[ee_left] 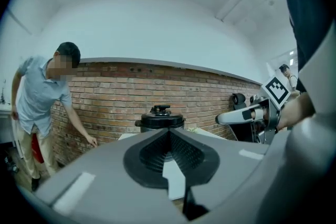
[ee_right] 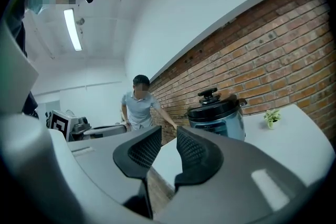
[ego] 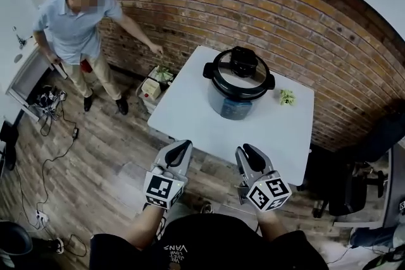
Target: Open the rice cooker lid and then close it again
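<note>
The rice cooker [ego: 238, 82] stands on the white table [ego: 190, 114], silver-bodied, its black lid [ego: 239, 67] down and its knob on top. Both grippers hover short of the table's near edge, apart from the cooker and pointing at it. My left gripper [ego: 182, 147] is shut, its black pads meeting with nothing between them [ee_left: 168, 131]. My right gripper [ego: 245, 152] has a narrow gap between its pads and holds nothing [ee_right: 169, 131]. The cooker [ee_left: 160, 119] shows straight ahead in the left gripper view and to the right [ee_right: 218, 113] in the right gripper view.
A small green plant [ego: 286, 97] sits on the table right of the cooker. A person [ego: 79, 22] stands at the back left, one hand on the brick wall. A box of items [ego: 155, 82] lies by the table's left corner. A black chair [ego: 348, 180] stands at the right, and cables [ego: 50, 155] trail over the floor.
</note>
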`<state>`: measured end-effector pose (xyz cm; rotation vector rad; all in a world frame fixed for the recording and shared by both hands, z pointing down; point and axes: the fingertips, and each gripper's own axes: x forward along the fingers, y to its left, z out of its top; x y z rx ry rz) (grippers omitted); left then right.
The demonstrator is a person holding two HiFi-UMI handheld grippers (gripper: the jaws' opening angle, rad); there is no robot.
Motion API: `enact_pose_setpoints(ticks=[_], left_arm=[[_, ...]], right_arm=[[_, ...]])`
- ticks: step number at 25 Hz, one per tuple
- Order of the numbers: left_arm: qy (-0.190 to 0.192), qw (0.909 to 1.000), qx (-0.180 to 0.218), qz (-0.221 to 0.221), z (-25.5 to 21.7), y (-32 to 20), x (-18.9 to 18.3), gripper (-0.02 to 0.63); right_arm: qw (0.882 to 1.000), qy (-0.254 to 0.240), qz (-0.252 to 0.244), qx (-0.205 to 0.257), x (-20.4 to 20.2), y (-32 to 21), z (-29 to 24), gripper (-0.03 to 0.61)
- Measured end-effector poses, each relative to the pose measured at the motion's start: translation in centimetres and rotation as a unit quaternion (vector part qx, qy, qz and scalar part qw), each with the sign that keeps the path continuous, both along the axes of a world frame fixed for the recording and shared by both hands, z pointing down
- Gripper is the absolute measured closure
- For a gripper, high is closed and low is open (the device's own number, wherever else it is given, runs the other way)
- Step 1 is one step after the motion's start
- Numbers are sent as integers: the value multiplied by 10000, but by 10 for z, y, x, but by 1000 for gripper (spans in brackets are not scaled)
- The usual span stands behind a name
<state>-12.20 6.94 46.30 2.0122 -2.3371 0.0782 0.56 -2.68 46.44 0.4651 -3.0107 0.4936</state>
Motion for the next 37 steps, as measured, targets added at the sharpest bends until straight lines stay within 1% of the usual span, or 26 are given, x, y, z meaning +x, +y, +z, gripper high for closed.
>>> enact_pose_setpoints(ticks=[6, 11, 16, 19, 23, 31, 37], left_arm=[[100, 9999, -5, -67, 7, 12, 18, 612], [157, 9999, 27, -30, 9, 19, 28, 612], [149, 9999, 12, -74, 12, 27, 31, 612], [221, 9997, 0, -50, 12, 34, 32, 612], [185, 9996, 42, -214, 13, 41, 24, 612], [204, 9996, 74, -158, 7, 38, 21, 612], [128, 9997, 136, -179, 0, 34, 12, 612]], right_arm=[[10000, 60, 31, 10, 17, 8, 6, 572], [9997, 213, 68, 76, 25, 10, 11, 572], [9993, 322, 82, 146, 26, 14, 13, 574], [9994, 313, 62, 147, 21, 16, 13, 574], [9995, 264, 24, 184, 14, 19, 9, 574], [9996, 232, 4, 176, 8, 18, 7, 574], [9996, 154, -24, 226, -2, 15, -1, 574]])
